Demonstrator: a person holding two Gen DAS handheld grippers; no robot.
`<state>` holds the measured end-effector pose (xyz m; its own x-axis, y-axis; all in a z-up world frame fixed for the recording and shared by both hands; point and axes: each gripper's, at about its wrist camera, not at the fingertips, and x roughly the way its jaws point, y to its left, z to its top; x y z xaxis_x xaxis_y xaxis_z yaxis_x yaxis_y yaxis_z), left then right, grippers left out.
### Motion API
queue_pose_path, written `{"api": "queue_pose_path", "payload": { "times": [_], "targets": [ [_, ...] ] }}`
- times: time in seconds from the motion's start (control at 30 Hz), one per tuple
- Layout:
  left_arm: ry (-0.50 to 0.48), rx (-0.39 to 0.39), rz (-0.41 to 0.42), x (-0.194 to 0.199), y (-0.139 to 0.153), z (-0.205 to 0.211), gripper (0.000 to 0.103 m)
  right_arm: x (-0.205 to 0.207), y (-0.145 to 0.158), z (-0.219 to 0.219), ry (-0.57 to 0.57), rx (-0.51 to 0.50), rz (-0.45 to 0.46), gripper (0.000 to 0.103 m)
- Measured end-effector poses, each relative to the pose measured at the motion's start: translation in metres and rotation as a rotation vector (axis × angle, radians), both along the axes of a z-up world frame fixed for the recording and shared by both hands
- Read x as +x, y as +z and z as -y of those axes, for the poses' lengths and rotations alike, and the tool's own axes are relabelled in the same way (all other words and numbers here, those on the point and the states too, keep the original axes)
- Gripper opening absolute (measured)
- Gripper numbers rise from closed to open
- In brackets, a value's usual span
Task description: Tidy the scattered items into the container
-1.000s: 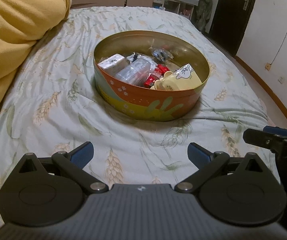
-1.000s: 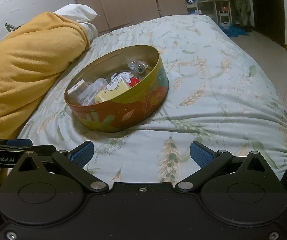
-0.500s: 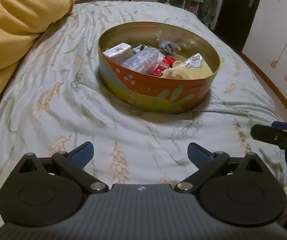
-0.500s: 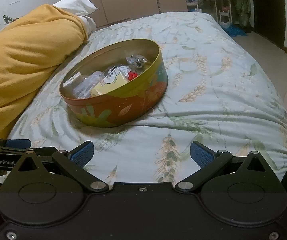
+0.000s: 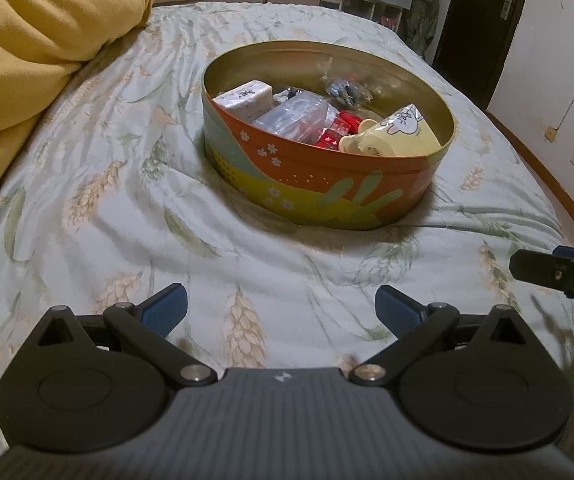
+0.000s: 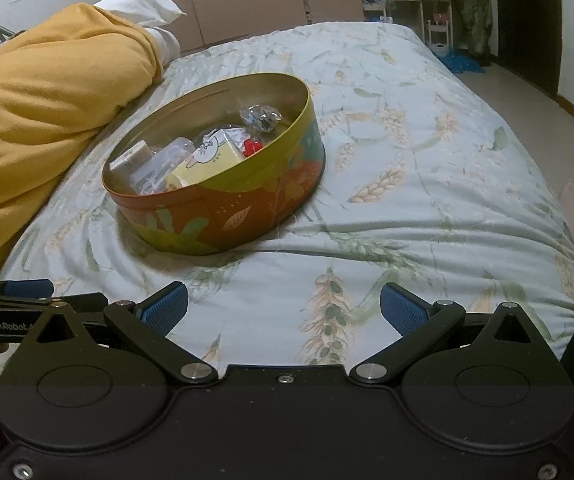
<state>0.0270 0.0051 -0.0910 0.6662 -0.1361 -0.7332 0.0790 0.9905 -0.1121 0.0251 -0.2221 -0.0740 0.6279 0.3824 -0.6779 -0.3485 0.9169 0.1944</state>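
Tin point(image 5: 319, 184) floor under items hidden; right gripper point(image 5: 559, 270) cut off at frame edge

Matte black left gripper point(image 5: 281, 307) with ribbed grey housing, blue ridged fingertips point(image 5: 165, 309), silver pivot pins. Black right gripper point(image 6: 284, 307), same blue pads point(image 6: 399, 309), round side discs, small screws; white "GenRobot" lettering on left one's arm.

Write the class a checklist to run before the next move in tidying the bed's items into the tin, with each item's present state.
1. Left tongs open, holding nothing: ok.
2. Right tongs open, holding nothing: ok.
3. Tin upright on the bedspread: ok.
4. Items inside, such as the yellow packet: ok.
5. No loose items on the visible bedspread: ok.
6. Nothing hidden behind the yellow blanket: cannot tell.
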Motion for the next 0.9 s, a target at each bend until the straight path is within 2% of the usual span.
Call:
{"api": "queue_pose_path", "payload": {
  "times": [0.2, 0.5, 0.6, 0.9],
  "targets": [
    [0.011, 0.016, 0.008, 0.004, -0.005, -0.001, 0.103, 0.004, -0.005, -0.004, -0.004, -0.021, -0.009, 0.103],
    [0.049, 0.052, 0.092, 0.002, -0.016, -0.008, 0.103, 0.009, -0.013, -0.008, -0.025, -0.060, -0.008, 0.103],
    [0.045, 0.049, 0.121, -0.002, -0.017, -0.011, 0.103, 0.009, -0.012, -0.007, -0.037, -0.065, 0.008, 0.103],
    [0.021, 0.019, 0.129, 0.001, -0.023, -0.010, 0.103, 0.015, -0.016, -0.009, -0.082, -0.097, 0.026, 0.103]
  ]
}}
